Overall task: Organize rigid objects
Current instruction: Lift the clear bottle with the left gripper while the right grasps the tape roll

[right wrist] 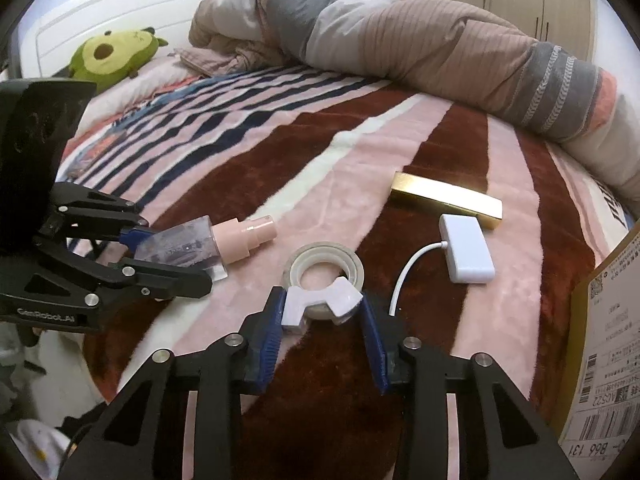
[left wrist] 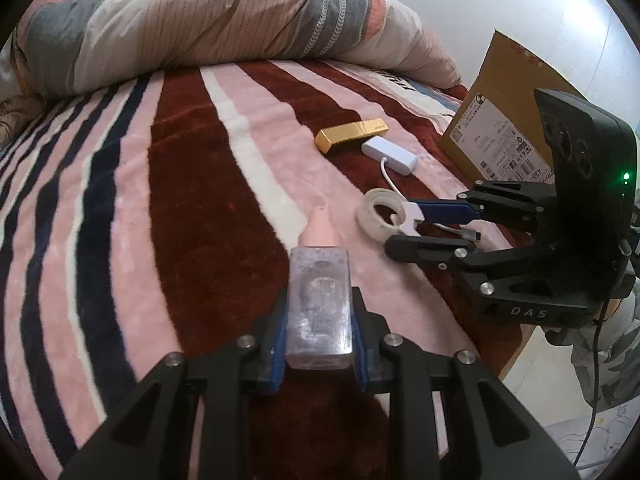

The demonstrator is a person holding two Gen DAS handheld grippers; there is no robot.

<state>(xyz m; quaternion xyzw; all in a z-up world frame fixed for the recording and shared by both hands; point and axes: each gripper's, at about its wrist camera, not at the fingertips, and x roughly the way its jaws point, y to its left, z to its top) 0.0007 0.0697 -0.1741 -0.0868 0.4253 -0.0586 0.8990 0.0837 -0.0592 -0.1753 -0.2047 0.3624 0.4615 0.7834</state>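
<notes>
My left gripper [left wrist: 319, 334] is shut on a clear spray bottle [left wrist: 319, 312] with a pink nozzle, held low over the striped blanket; it also shows in the right wrist view [right wrist: 188, 250]. My right gripper [right wrist: 322, 312] is shut on the white cutter of a clear tape roll [right wrist: 326, 268], which rests on the blanket; the tape roll also shows in the left wrist view [left wrist: 378, 216]. A gold bar-shaped box [right wrist: 446, 200] and a white adapter with a cable [right wrist: 466, 250] lie beyond the tape.
A cardboard box [left wrist: 504, 120] stands at the bed's right edge, also in the right wrist view [right wrist: 608, 344]. A rolled duvet [left wrist: 220, 28] lies across the far side. A green plush toy [right wrist: 112, 54] sits by the headboard.
</notes>
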